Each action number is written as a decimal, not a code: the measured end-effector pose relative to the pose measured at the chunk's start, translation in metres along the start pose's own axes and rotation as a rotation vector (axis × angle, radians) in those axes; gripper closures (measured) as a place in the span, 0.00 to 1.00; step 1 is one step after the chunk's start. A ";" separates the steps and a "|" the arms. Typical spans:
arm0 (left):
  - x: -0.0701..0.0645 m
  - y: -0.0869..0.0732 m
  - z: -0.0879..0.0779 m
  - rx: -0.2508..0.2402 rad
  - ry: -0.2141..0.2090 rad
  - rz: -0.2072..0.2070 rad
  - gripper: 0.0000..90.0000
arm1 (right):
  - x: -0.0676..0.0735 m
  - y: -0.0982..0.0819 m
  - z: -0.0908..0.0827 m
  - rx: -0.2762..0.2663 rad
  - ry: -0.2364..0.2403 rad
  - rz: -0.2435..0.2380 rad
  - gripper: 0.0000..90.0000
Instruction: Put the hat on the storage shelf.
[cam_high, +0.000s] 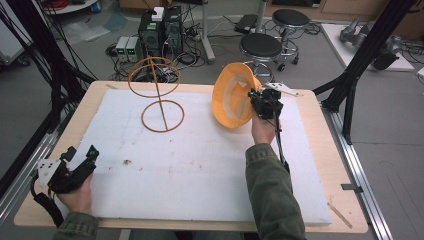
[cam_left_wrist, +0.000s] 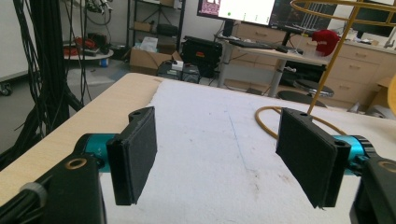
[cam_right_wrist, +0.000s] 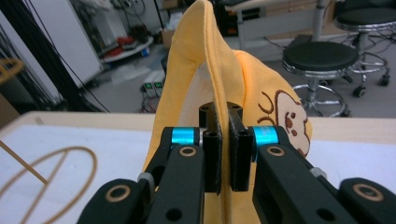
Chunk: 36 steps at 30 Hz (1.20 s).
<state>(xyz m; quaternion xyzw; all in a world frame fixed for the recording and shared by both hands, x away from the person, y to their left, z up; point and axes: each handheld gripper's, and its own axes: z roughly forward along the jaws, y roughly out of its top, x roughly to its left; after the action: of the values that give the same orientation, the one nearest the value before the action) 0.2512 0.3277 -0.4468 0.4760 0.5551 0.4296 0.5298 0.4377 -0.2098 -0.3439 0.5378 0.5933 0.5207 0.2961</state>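
The table (cam_high: 320, 165) carries a white mat, and on its far left stands a wire hat stand (cam_high: 159, 95): a round base ring, a slanted stem and a wider ring on top. Right of it, well apart, the yellow cap (cam_high: 231, 97) hangs in the air above the mat, pinched at its edge by the right hand-held gripper (cam_high: 259, 99), whose jaws are closed tight on the fabric.

The step in hand looks like carrying the cap over to the stand. To do it well, the grip on the edge should stay firm, since the cloth is thin and could slip, and the open underside should face down toward the top ring before it is lowered.

The left hand-held gripper (cam_high: 80, 162) rests near the table's near left corner, jaws spread wide and empty; it could steady the light stand.

The cap is soft cotton, pale inside, with a small embroidered puppy face (cam_right_wrist: 290, 122) on the front.
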 end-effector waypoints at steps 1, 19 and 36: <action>0.000 0.000 0.000 0.000 0.000 0.000 0.32 | 0.001 0.002 -0.002 -0.017 0.001 -0.001 0.96; 0.000 0.000 0.000 -0.003 -0.001 -0.003 0.32 | 0.022 0.032 -0.030 -0.225 0.071 -0.024 0.96; 0.003 0.001 0.000 -0.011 0.001 -0.031 0.32 | 0.069 0.062 -0.020 -0.237 0.056 -0.124 0.96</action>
<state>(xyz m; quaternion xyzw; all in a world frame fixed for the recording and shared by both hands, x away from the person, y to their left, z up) 0.2511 0.3306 -0.4467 0.4642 0.5604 0.4246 0.5386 0.4228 -0.1576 -0.2655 0.4467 0.5678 0.5825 0.3725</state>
